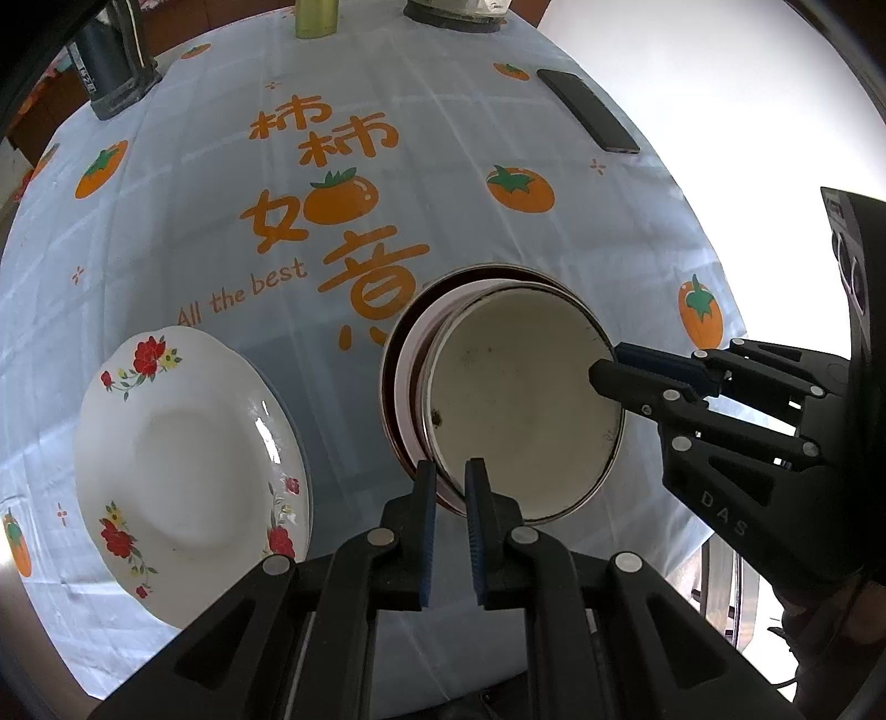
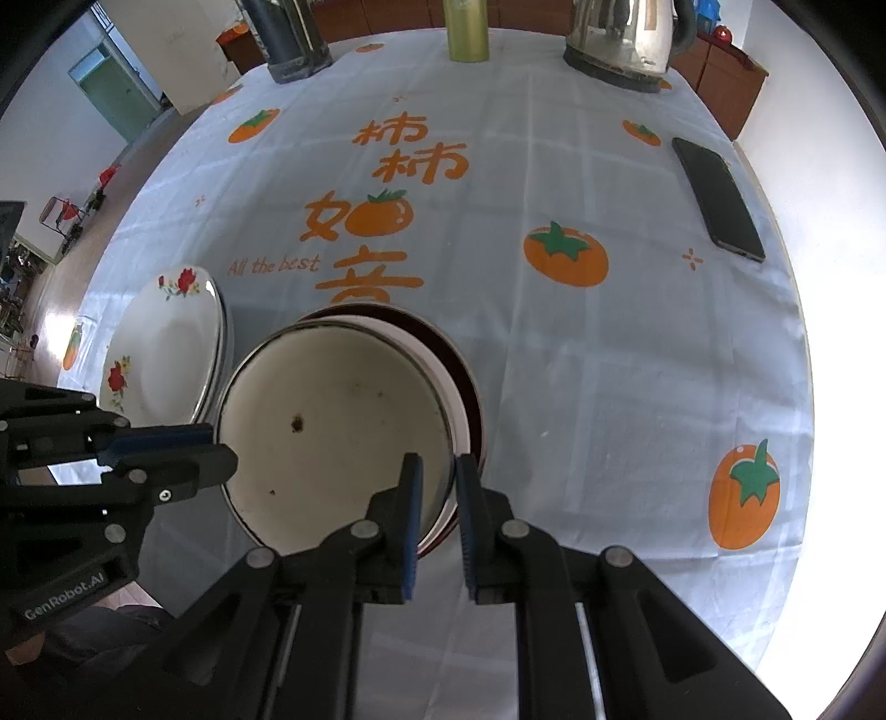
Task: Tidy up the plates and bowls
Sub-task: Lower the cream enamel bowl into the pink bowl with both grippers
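Left wrist view: my left gripper (image 1: pixel 449 476) has its fingers clamped on the near rim of the cream enamel bowl (image 1: pixel 520 404), which sits on top of a stack of bowls (image 1: pixel 404 354) on the desk (image 1: pixel 221 194), tilted off the ones below. Floral plate (image 1: pixel 183 432) lies just left of the stack. My right gripper (image 1: pixel 606 368) grips the bowl's rim on the right side. Phone (image 1: pixel 587 111) far right.

Right wrist view: right gripper (image 2: pixel 439 476) fingers pinched on the bowl (image 2: pixel 332 421) rim, near right edge. Left gripper (image 2: pixel 221 448) pinches the rim on the left. Floral plate (image 2: pixel 166 343) left of the stack; kettle (image 2: pixel 626 44), green bottle (image 2: pixel 468 27) and phone (image 2: pixel 717 199) at the far side.
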Demonstrator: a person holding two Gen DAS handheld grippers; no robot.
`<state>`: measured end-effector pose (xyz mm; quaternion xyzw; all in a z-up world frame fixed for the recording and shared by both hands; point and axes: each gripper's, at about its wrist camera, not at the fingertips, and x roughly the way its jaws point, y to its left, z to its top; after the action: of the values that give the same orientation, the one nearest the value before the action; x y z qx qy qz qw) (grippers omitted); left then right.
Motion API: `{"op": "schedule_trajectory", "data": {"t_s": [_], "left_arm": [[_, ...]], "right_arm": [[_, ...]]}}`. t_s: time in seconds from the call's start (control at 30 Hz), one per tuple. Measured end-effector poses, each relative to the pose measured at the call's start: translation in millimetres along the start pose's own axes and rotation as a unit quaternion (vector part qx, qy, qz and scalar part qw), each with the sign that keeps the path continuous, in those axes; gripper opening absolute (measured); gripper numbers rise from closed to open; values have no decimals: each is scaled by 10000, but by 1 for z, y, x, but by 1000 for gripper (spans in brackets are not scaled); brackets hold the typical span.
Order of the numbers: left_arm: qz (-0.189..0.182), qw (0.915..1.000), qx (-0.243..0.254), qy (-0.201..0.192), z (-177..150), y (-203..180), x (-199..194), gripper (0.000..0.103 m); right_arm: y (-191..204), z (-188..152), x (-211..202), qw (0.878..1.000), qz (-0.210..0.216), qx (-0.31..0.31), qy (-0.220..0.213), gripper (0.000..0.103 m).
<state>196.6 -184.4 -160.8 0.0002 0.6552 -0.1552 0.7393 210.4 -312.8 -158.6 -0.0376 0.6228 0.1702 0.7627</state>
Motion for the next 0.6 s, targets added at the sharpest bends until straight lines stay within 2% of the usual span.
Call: {"op": "schedule_trajectory", "data": {"t_s": [0.6], "left_arm": [[6, 10000, 35, -21, 0, 0, 0, 12]], "right_arm": [[1, 0, 0, 10000, 0, -7, -13, 13]]}}
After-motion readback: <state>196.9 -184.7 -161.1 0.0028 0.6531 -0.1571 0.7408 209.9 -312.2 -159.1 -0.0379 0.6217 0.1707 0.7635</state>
